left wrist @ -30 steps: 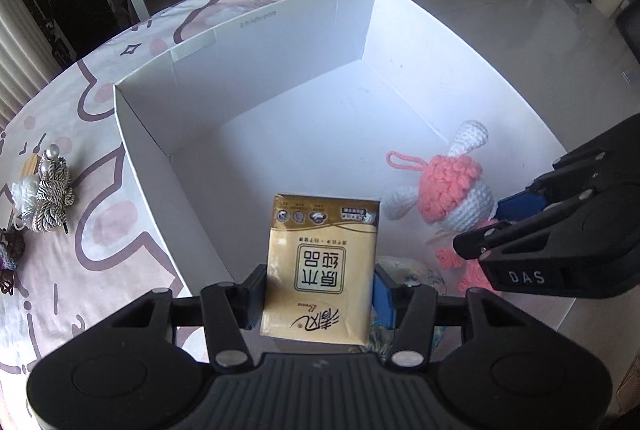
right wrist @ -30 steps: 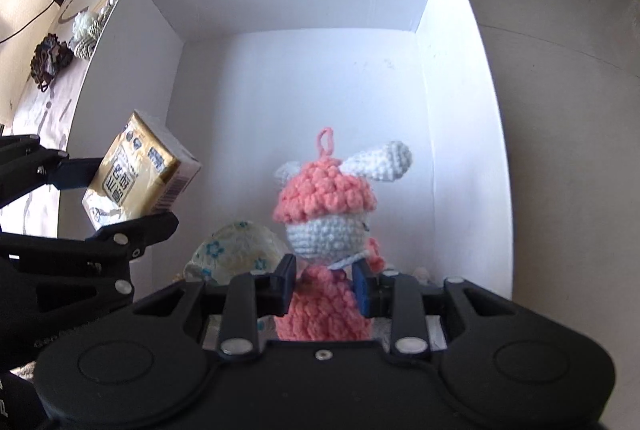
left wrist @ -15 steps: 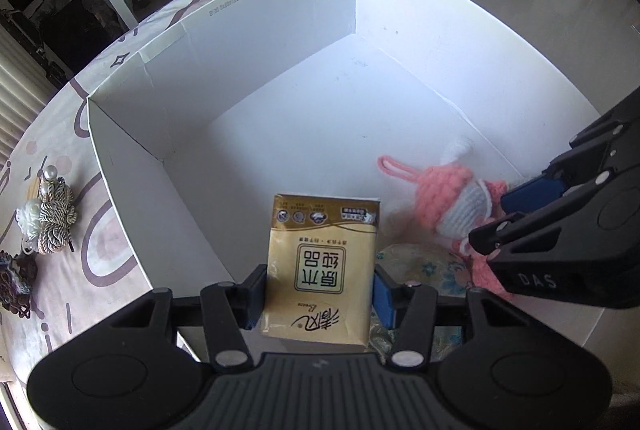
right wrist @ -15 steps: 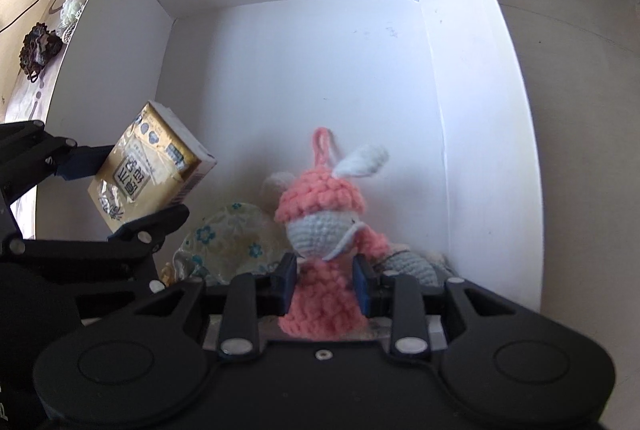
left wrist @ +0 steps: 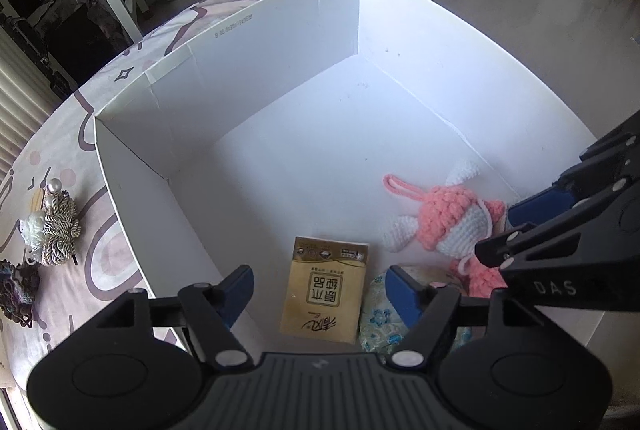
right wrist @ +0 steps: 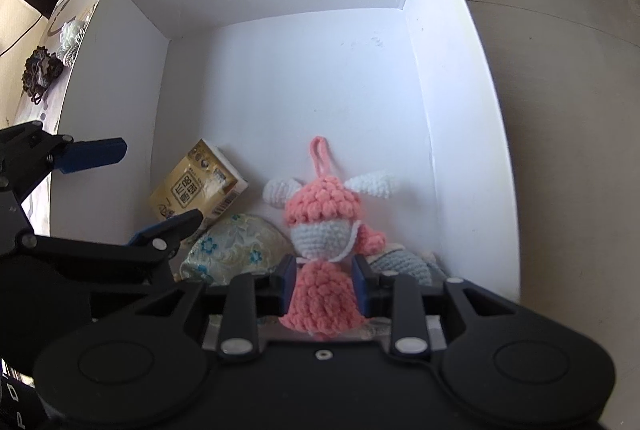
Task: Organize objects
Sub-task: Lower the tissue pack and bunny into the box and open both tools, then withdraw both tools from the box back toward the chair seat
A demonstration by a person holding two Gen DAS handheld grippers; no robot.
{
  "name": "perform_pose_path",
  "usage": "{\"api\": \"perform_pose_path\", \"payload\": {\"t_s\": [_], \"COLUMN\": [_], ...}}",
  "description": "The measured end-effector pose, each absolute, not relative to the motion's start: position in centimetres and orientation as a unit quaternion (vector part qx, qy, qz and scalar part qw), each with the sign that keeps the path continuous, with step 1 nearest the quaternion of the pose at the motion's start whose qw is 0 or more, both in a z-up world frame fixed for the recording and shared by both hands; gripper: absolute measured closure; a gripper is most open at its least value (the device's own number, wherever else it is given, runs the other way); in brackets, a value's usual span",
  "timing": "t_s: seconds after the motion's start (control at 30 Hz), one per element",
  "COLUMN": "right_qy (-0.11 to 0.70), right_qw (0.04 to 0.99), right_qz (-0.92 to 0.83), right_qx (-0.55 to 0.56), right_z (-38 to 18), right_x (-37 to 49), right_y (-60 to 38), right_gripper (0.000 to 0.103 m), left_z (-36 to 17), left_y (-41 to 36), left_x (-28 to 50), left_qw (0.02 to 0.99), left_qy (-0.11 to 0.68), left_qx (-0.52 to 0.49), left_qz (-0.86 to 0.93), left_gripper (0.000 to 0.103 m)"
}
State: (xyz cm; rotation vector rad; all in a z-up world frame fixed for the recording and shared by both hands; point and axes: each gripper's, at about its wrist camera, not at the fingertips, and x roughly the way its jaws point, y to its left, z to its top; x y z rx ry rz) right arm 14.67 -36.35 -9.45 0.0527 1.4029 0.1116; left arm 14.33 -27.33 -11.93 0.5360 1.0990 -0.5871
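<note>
Two grippers work over one white cardboard box (left wrist: 248, 42) that sits on a patterned cloth. Left gripper (left wrist: 320, 290): jaws spread wide, nothing between them. The gold tissue pack (left wrist: 324, 294) lies below and between the blue pads, on the box floor near the left wall, one long edge against a floral fabric pouch (right wrist: 236, 250).

Right gripper (right wrist: 325, 288): jaws clamped on the lower body of a pink crocheted bunny doll (right wrist: 324, 226). Doll is low inside the box, head forward, white ears out to either side, hanging loop pointing toward the far wall. Whether its base touches the floor cannot be told. A grey-blue crocheted piece (right wrist: 404, 262) lies just beside it, toward the right wall.

Handling judgement, doll: light, soft yarn, compresses under the pads (the body bulges out past them), so no slip or breakage risk. The body is the sound hold; loop and ears are floppy and would let it swing. On release it will likely slump or topple, not stand.

Tissue pack: light, film-wrapped, slightly slick, yielding; best taken across its short width.

Outside the box, on the cloth: a braided cord bundle (left wrist: 58, 230) and a dark beaded item (left wrist: 16, 286), not yet boxed.
</note>
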Motion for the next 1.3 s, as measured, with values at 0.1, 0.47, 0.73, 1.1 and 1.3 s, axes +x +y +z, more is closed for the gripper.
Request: {"api": "perform_pose_path", "payload": {"t_s": [0.1, 0.47, 0.73, 1.1, 1.3], "right_qy": [0.641, 0.624, 0.585, 0.523, 0.509], "right_qw": [0.765, 0.78, 0.81, 0.849, 0.858], "right_qz": [0.052, 0.042, 0.027, 0.012, 0.009], "right_qx": [0.027, 0.027, 0.035, 0.069, 0.064], "right_z": [-9.0, -7.3, -4.6, -1.3, -0.9], "right_x": [16.0, 16.0, 15.8, 14.8, 14.6], "right_y": [-36.5, -37.3, -37.6, -38.5, -38.0], "right_gripper": [0.068, 0.042, 0.032, 0.023, 0.018], "left_z": [-11.8, -11.1, -8.7, -5.4, -4.2], "left_y": [-27.4, -26.4, -25.0, -22.5, -20.9], "left_x": [14.2, 14.3, 14.9, 15.7, 16.0], "left_qw": [0.781, 0.787, 0.809, 0.838, 0.851], "left_qy": [0.506, 0.506, 0.494, 0.475, 0.465], "left_qx": [0.249, 0.232, 0.188, 0.124, 0.102], "left_qz": [-0.269, -0.267, -0.258, -0.237, -0.22], "left_gripper": [0.03, 0.024, 0.01, 0.003, 0.0]}}
